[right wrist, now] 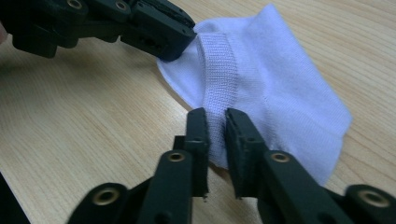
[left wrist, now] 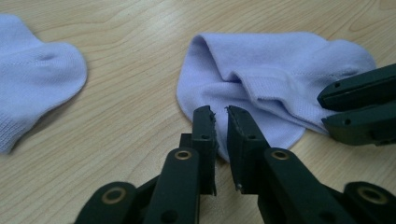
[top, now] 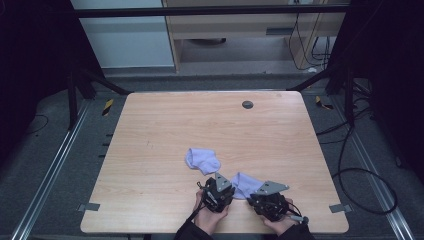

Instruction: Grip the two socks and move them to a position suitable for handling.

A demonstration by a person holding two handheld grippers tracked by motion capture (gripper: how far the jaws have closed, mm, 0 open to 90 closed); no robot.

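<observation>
We are at the gripping step on the near sock point(top: 243, 183), a pale lilac ankle sock lying flat at the near edge of the wooden table point(top: 165, 125), between our two hands. Our left gripper point(left wrist: 220, 112) has its jaws drawn nearly together over the sock's rounded edge, with a narrow gap between the tips; we cannot tell whether they pinch the fabric. Our right gripper point(right wrist: 215, 114) has closed on the ribbed cuff point(right wrist: 215, 60), which runs between its jaws. The second sock point(top: 202, 160) lies apart, farther out on the table. Next, we judge, both grips must be firm before we lift, and we should raise the hands together so the fabric does not slip out.
</observation>
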